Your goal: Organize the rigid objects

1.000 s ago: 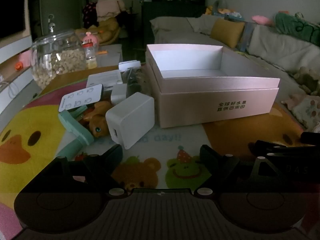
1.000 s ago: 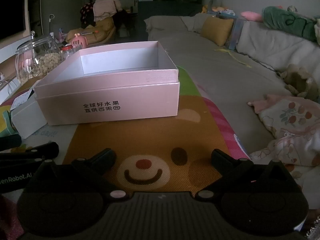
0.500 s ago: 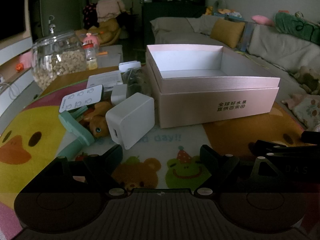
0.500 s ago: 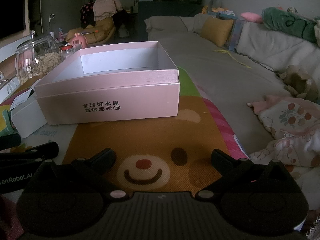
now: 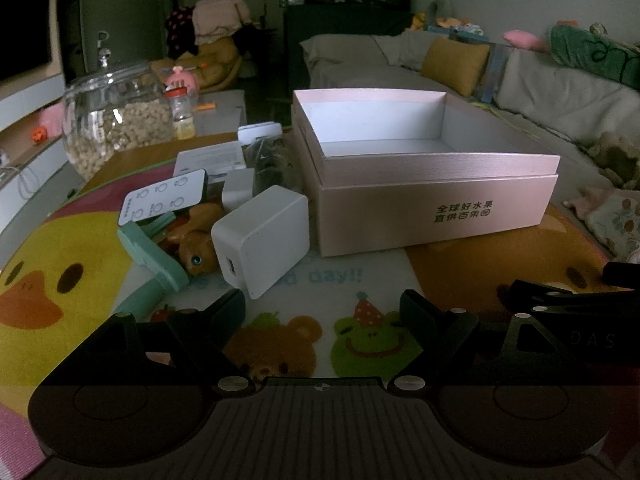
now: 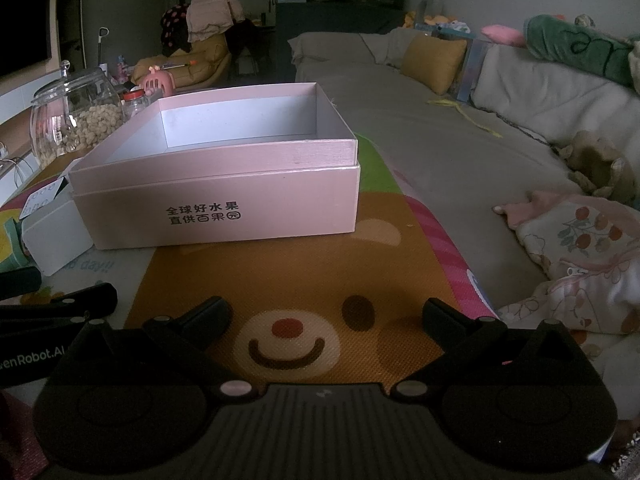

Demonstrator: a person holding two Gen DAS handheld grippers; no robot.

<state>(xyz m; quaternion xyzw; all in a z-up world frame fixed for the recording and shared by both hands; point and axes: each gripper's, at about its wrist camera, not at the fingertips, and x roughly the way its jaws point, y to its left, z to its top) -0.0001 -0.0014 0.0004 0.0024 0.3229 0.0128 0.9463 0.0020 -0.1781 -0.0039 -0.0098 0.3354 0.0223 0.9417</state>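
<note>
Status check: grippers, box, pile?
Left gripper open, empty. Right gripper open, empty. Pink box empty. Charger nearest in pile, unobstructed.

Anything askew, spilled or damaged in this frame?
Nothing spilled or damaged. The small things left of the pink box lie in a jumbled heap: the white charger stands tilted on one corner, and the remote rests slanted on an orange toy. The box looks empty.

Matt pink cardboard box, smooth white plastic charger, clear glass jar
</note>
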